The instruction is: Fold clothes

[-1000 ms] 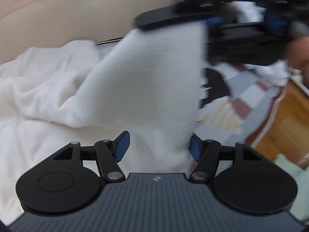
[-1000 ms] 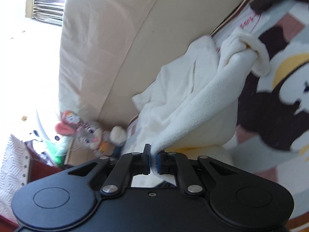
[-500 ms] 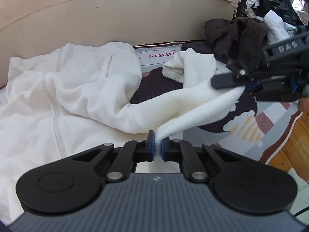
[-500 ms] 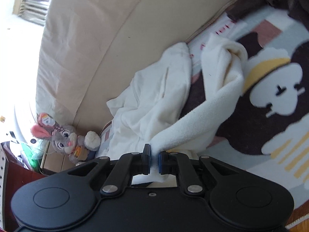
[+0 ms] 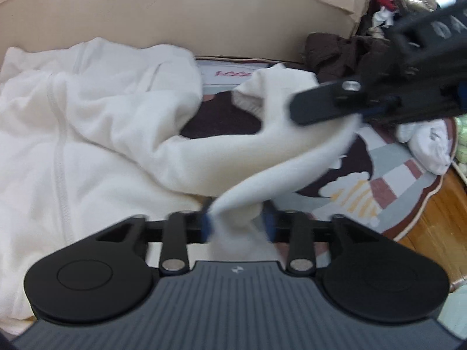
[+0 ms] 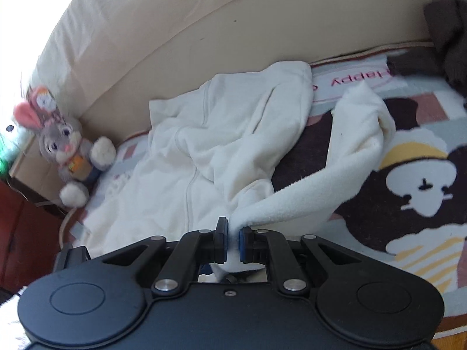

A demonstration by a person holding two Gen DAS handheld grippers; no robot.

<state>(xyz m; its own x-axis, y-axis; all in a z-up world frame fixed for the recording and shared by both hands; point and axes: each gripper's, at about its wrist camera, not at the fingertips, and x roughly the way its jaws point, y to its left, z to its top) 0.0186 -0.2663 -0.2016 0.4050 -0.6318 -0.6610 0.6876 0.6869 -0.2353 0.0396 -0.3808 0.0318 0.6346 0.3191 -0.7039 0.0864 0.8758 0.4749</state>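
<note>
- Half a second ago the left gripper [image 5: 237,226] pinched the sleeve with its pads nearly touching; now its blue pads stand well apart, cloth lying loose between them.
- Right gripper [image 6: 232,243] stays clamped narrowly on the same sleeve [image 6: 344,180], which rises toward 1 o'clock in its view and ends in a ribbed cuff [image 5: 248,99].
- White fleece garment [image 5: 87,134] lies rumpled on the patterned rug [image 6: 408,204], its body at 10 o'clock from the left gripper, against the beige cushion wall [image 5: 175,20].
- Handling, as I judge it: light, soft and limp; the nap should grip well, yet the bulk sags and bunches.
- Best holds look like seams, cuff or hem, where the cloth is doubled.
- Plush rabbit [image 6: 67,151] sits at 9 o'clock in the right view; dark clothes [image 5: 335,52] are heaped at 1 o'clock.
</note>
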